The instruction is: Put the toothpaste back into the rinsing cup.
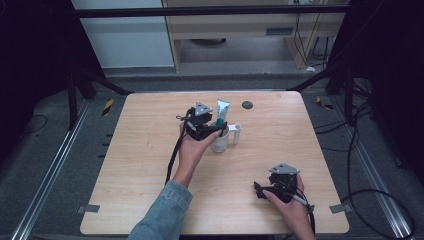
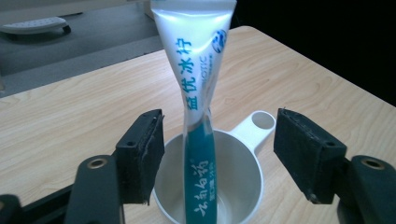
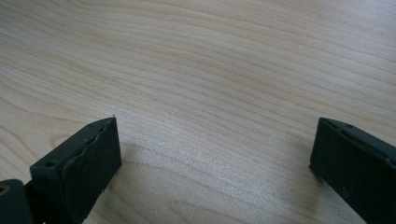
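Pale wooden tabletop [image 1: 150, 150] is sitting on dark carpet, with a light cabinet and loose cables showing behind it in the high view. Left gripper [image 1: 216, 128] is hovering at the white plastic cup with a flat looped handle [image 1: 221, 140], which is standing near the table's middle, toward the far edge. White and teal toothpaste tube [image 1: 222, 111] is standing in that cup, its wide crimped end up, leaning away from the person. Left gripper view is showing what the high view is hiding: left gripper [image 2: 219, 154] with jaws apart, the tube [image 2: 198, 93] rising between them with clear gaps on both sides, neither pad touching it, and the cup [image 2: 233, 172] below. Tube's lower end is cut off by the frame, so its cap is hard to make out. Small dark round disc [image 1: 247, 104] is lying beyond the cup. Right gripper [image 1: 260, 189] is resting near the front right of the table. Right gripper view is showing its jaws [image 3: 212, 158] spread wide over bare wood grain, gripping nothing. Person's denim sleeve [image 1: 162, 212] is entering from the bottom edge.
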Demonstrator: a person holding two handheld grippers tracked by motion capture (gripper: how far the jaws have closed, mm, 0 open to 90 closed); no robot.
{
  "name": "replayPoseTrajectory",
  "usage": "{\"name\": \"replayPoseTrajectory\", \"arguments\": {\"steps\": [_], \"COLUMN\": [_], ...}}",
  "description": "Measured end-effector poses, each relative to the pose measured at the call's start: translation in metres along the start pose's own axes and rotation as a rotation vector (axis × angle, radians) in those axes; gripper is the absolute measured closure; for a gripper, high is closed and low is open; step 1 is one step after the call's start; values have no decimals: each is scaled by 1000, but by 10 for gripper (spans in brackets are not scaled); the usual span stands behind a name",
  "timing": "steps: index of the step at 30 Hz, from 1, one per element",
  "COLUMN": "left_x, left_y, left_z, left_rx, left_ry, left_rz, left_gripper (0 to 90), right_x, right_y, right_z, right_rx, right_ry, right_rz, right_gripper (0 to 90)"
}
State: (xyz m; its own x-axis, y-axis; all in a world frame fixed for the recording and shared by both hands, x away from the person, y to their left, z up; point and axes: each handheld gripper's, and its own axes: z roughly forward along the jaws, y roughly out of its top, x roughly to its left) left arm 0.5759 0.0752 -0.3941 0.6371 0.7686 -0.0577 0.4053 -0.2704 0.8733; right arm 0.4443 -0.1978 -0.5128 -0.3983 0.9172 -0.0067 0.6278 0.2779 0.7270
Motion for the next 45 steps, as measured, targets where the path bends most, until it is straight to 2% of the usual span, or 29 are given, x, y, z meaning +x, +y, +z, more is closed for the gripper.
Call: {"name": "replayPoseTrajectory", "arguments": {"steps": [3, 6, 10, 16, 21, 27, 30, 36, 39, 45], "left_x": [0, -3, -6, -12, -14, -15, -16, -17, -15, -9], "left_y": [0, 1, 2, -2, -5, -9, -14, -35, -47, -70], "left_z": [-3, -7, -10, -16, -22, -31, -34, -43, -47, -59], "left_rx": [11, 9, 24, 53, 62, 87, 104, 132, 165, 202], "left_ry": [-28, -24, -40, -48, -74, -96, -108, -94, -59, -51], "left_rz": [-9, 3, 1, 28, 39, 88, 100, 114, 141, 161], "left_gripper": [293, 233, 154, 101, 65, 40, 40, 47, 52, 51], "right_x": [0, 0, 0, 0, 0, 0, 0, 0, 0, 0], "right_y": [0, 0, 0, 0, 0, 0, 0, 0, 0, 0], "right_z": [0, 0, 0, 0, 0, 0, 0, 0, 0, 0], "right_rx": [0, 0, 0, -1, -1, -1, -1, -1, -1, -1], "right_ry": [0, 0, 1, 1, 1, 2, 0, -1, -1, 0], "right_rz": [0, 0, 0, 1, 1, 1, -1, -1, -1, -1], "right_gripper": [20, 20, 20, 20, 20, 20, 20, 20, 20, 20]}}
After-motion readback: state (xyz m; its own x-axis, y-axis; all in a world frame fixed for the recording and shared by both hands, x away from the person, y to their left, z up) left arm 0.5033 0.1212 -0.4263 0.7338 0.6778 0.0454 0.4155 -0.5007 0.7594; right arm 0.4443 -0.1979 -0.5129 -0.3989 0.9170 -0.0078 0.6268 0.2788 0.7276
